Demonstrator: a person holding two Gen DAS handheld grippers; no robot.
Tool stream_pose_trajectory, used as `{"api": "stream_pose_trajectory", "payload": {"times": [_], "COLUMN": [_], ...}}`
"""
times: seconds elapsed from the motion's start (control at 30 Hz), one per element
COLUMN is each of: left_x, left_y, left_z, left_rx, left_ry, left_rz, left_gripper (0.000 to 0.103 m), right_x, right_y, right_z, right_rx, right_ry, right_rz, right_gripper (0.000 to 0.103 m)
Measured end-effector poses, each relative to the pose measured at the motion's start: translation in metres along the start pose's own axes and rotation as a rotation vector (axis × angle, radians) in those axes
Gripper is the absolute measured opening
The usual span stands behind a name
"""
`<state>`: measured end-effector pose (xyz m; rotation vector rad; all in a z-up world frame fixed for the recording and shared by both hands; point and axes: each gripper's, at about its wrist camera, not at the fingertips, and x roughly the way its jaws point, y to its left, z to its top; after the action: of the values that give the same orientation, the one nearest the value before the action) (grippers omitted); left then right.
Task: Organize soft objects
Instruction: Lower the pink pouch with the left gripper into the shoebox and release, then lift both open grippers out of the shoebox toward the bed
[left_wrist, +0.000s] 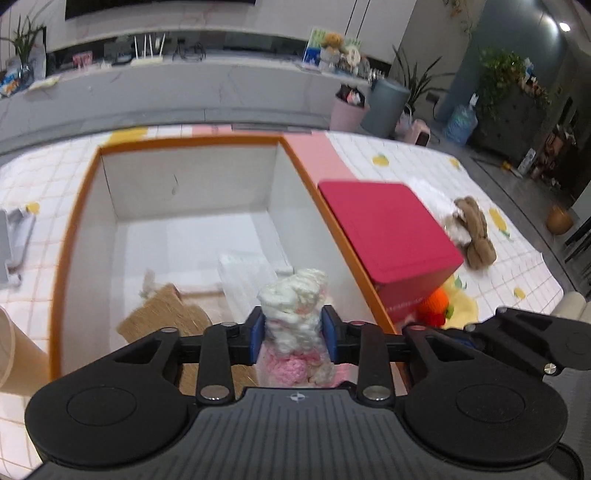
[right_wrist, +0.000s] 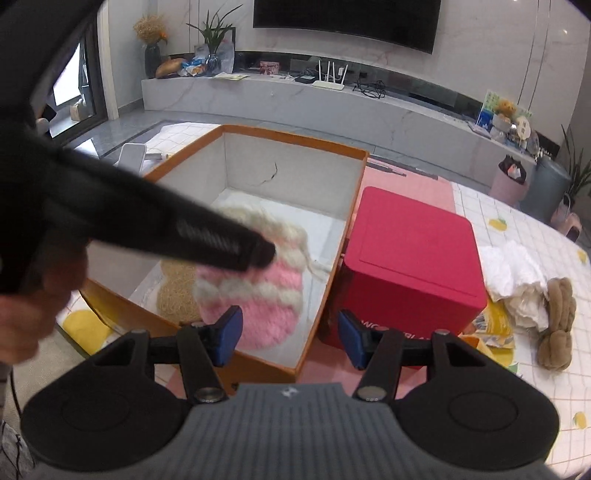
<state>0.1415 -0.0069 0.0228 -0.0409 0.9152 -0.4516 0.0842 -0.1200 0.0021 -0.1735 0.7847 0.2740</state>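
- The step in hand, as I judge it, is the drop-off: the pink-and-white knitted hat (left_wrist: 293, 325) is hanging over the inside of the orange box (left_wrist: 74, 229), carried there by the left gripper (left_wrist: 293, 338).
- The left gripper's blue pads (left_wrist: 256, 336) are sitting against both sides of the hat, with the wool bunching between them; the jaws are standing part-way apart, and I am reading this as a grip that is loosening, though the pads are pressing the wool enough to hold it up.
- In the right wrist view the hat (right_wrist: 255, 291) is showing as a rounded pink shape with white stripes, above the box floor and near the box wall closest to that camera.
- The right gripper (right_wrist: 290, 334) is standing released, its jaws wide apart with nothing between them; it is hovering just outside the box's near rim, between the box and the red cube (right_wrist: 410, 258) that is sitting just beside the box.
- The next move probably calls for letting the left jaws spread fully so the hat falls in beside the straw-coloured item (left_wrist: 162, 314) already lying on the box floor, then lifting clear of the rim.
- After that the right gripper is free to go for what is waiting outside the box: a brown plush toy (right_wrist: 557, 321) and an orange knitted piece (left_wrist: 434, 306), both beyond the red cube.
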Motion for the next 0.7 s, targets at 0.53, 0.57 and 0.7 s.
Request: {"api": "stream_pose_trajectory", "payload": {"times": [0.53,0.57,0.7], "left_x": [-0.041,-0.047,-0.065], "left_y": [0.016,0.020,0.039], "left_z": [0.009,0.009,0.014], "left_rx": [-0.042,-0.053,-0.113], "left_ry": [-0.132,-0.149,-0.194], "left_rz": [0.148,0.179,0.276], "left_gripper": [0.088,0.088,0.088], "right_x": [-0.003,-0.005,-0.011], "right_y": [0.001,0.002,0.000], "right_z": [-0.003,-0.003,0.015], "right_rx": [-0.017,-0.023,-0.014], "right_ry": [-0.048,-0.070,-0.123], "right_rz": [-0.008,-0.010,0.020], "right_gripper": [0.079,0.082,0.078]}}
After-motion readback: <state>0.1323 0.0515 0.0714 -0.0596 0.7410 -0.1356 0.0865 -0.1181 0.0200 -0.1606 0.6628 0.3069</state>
